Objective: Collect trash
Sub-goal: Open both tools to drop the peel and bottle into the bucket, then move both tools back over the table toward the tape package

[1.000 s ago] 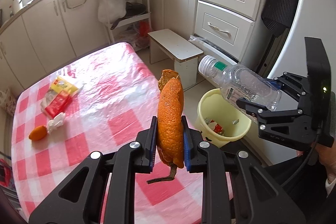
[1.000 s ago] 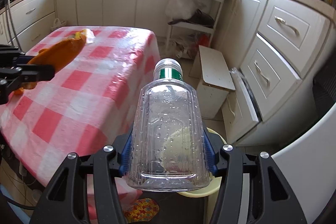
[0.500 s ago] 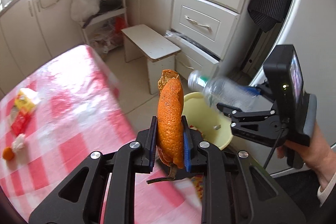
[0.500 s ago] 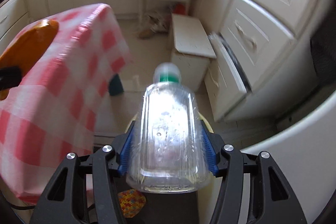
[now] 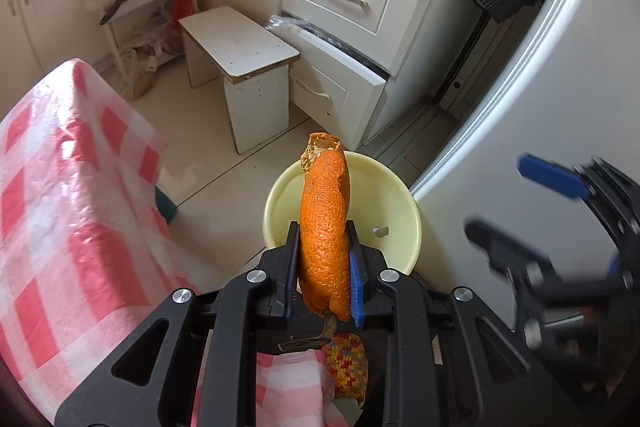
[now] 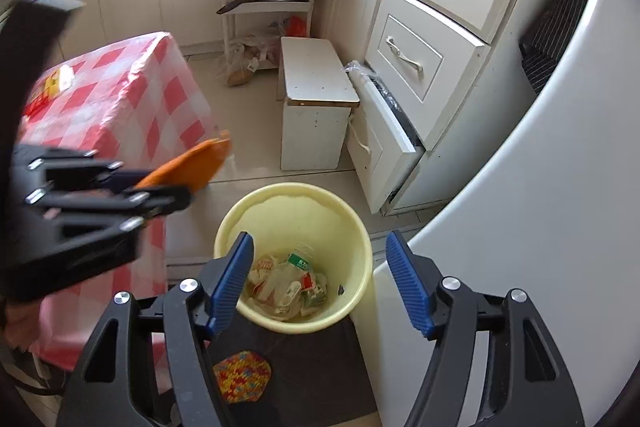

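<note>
My left gripper is shut on an orange peel and holds it upright above the near rim of a pale yellow bin. From the right wrist view the peel sits left of the bin. My right gripper is open and empty right above the bin. A clear plastic bottle lies inside the bin among other wrappers. The right gripper also shows blurred at the right of the left wrist view.
A table with a red-checked cloth stands left of the bin, with a yellow packet on it. A white stool, a half-open drawer and a white fridge surround the bin. A crocheted pad lies below.
My right gripper opened and the bottle dropped into the bin. My left gripper carried the peel from over the table to above the bin.
</note>
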`<state>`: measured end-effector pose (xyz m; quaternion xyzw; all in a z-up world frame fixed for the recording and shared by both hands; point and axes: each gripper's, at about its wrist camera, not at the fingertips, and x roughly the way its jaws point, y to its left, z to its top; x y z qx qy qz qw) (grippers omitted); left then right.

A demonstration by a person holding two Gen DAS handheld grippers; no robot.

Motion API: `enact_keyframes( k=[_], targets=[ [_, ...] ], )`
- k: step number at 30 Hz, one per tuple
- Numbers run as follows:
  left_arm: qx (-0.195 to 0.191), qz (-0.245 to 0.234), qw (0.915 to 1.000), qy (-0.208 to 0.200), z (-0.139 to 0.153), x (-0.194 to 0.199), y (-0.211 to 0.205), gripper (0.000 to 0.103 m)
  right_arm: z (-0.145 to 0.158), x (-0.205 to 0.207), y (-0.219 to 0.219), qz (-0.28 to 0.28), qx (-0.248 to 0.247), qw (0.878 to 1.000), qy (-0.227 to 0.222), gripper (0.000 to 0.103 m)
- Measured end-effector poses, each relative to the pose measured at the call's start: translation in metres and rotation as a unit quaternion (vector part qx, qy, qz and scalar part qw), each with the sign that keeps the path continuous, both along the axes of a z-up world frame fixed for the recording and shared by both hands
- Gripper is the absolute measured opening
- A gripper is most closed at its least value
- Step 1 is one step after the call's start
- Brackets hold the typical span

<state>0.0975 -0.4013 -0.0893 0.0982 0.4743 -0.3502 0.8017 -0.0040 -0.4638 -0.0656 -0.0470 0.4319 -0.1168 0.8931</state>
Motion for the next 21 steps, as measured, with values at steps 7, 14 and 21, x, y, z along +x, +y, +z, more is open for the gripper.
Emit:
enact_keyframes(
  k=[7,14,21],
  targets=[
    [0.015,-0.014,0.9994,0.027,-0.016,0.016,-0.028,0.027,0.010,-0.003,-0.002,-0.015,-0.022,0.999,-0.030,0.072],
    [-0.003,0.011,0.9999,0.006,0.006,0.014,-0.009,0.052,0.009,0.002,0.004,-0.005,-0.027,0.999,-0.038,0.077],
    [-0.007,0.076,0.9962,-0.041,0.042,-0.005,0.068,0.067,0.021,0.005,0.033,0.048,-0.053,0.995,-0.077,0.086]
  ],
)
